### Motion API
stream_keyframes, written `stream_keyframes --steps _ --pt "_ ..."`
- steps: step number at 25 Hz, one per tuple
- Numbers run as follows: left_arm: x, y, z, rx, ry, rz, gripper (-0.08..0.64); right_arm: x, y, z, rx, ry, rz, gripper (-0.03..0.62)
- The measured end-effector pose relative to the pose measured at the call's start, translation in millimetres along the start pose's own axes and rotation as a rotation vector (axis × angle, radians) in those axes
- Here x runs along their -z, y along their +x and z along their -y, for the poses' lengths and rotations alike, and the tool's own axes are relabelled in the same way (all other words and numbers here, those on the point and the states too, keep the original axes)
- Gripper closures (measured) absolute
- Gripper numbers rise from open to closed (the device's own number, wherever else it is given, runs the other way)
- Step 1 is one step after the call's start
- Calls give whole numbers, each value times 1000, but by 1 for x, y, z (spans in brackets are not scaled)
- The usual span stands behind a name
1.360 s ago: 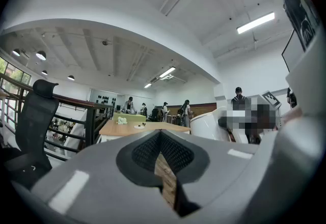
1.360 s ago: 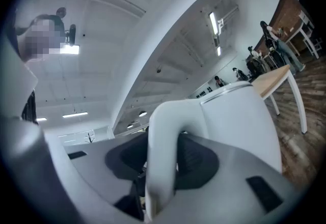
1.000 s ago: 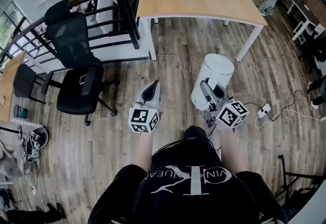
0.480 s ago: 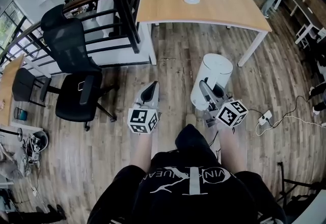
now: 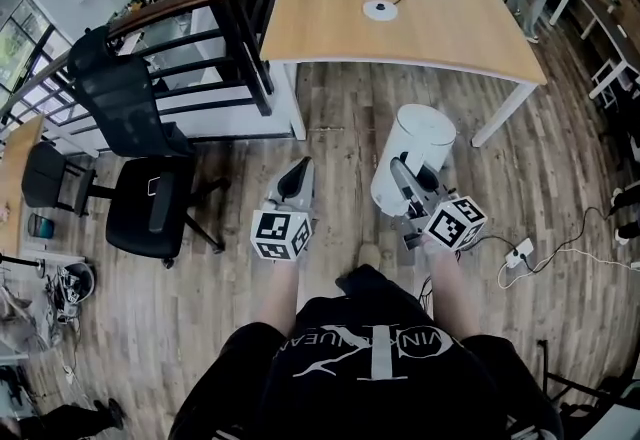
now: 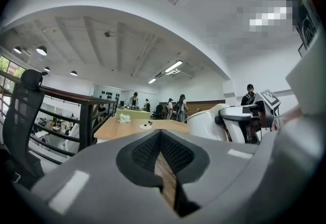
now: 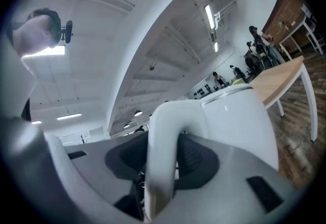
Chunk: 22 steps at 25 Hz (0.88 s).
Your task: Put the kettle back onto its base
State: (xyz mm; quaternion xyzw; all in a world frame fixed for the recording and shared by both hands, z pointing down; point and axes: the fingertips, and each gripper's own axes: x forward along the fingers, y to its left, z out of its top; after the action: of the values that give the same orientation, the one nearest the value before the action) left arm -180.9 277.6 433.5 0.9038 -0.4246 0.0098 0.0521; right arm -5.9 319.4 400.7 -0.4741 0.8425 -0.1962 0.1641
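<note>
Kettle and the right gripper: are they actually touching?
Touching. The right gripper view shows the right gripper's pads pressed against both sides of the white kettle's handle.

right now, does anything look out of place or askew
The kettle is off its base: the right gripper holds it by the handle above the floor, while the base sits on the table ahead. No spill shows.
</note>
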Motion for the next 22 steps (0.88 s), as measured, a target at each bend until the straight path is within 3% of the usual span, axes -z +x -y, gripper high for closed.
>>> stream_keyframes --steps 13,22 --pt "-4 104 -13 -48 -16 5 558 -42 56 80 -63 -10 -41 440" --pt "1 137 -19 -77 -22 8 558 -50 71 108 -95 -14 -60 440"
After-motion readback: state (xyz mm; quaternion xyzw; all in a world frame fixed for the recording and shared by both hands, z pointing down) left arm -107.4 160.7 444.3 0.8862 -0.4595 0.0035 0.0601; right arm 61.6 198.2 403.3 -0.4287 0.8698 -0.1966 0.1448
